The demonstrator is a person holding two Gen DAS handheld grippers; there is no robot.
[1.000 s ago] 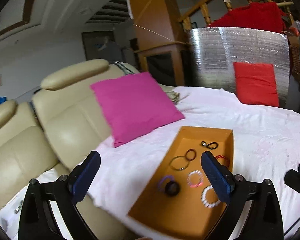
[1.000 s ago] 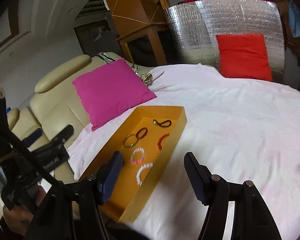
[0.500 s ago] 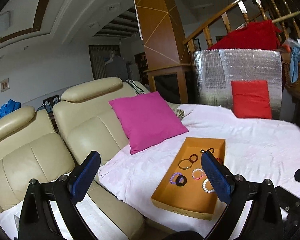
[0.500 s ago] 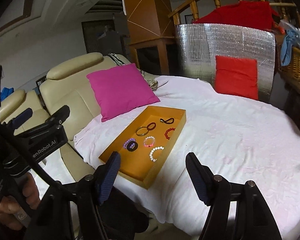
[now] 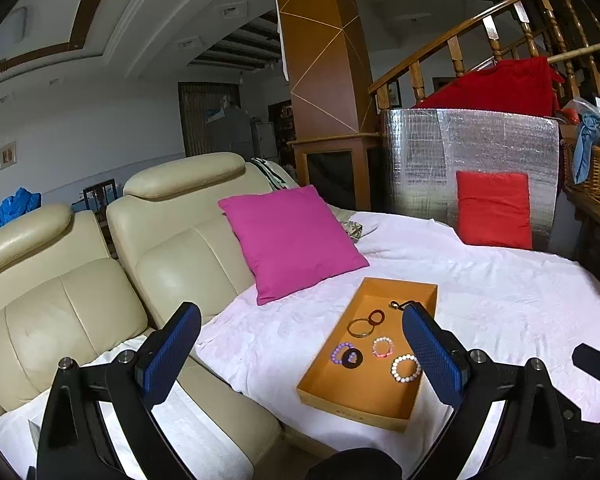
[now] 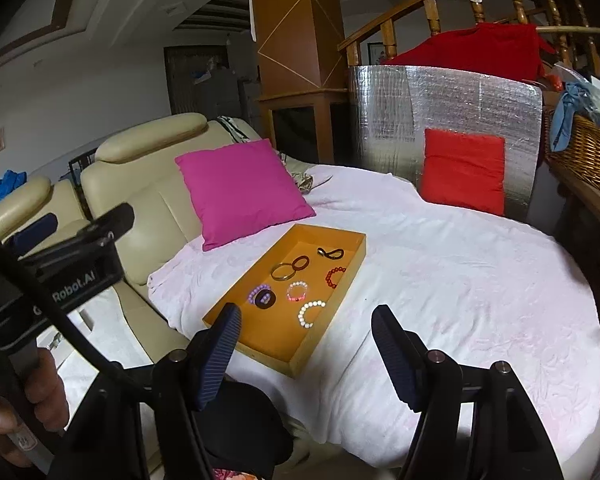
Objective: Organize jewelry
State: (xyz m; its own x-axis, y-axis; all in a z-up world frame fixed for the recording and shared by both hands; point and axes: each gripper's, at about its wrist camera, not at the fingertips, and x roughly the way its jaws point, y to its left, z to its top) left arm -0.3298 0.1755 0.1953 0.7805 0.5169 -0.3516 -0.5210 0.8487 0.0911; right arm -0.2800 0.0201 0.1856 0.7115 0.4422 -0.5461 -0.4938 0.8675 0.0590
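An orange tray [image 5: 426,372] [image 6: 236,322] lies on a round table with a white cloth [image 5: 520,300] [image 6: 460,280]. In it are several bracelets: a white bead one [image 5: 405,368] [image 6: 310,313], a pink bead one [image 5: 382,347] [image 6: 297,291], a purple one with a black ring [image 5: 346,355] [image 6: 261,295], a gold bangle [image 5: 360,327] [image 6: 283,271], a red bead one [image 6: 334,275] and a black clasp [image 6: 330,253]. My left gripper [image 5: 300,356] is open and empty, held back from the tray. My right gripper [image 6: 306,354] is open and empty, also held back.
A magenta cushion [image 5: 292,240] [image 6: 240,190] leans on cream leather seats [image 5: 60,300] left of the table. A red cushion [image 5: 494,208] rests against a silver foil panel [image 5: 472,148] at the back. A wicker basket [image 5: 596,168] stands at the right.
Both grippers have pulled back and up from the tray, so it now looks smaller and farther. Both stayed open and empty.
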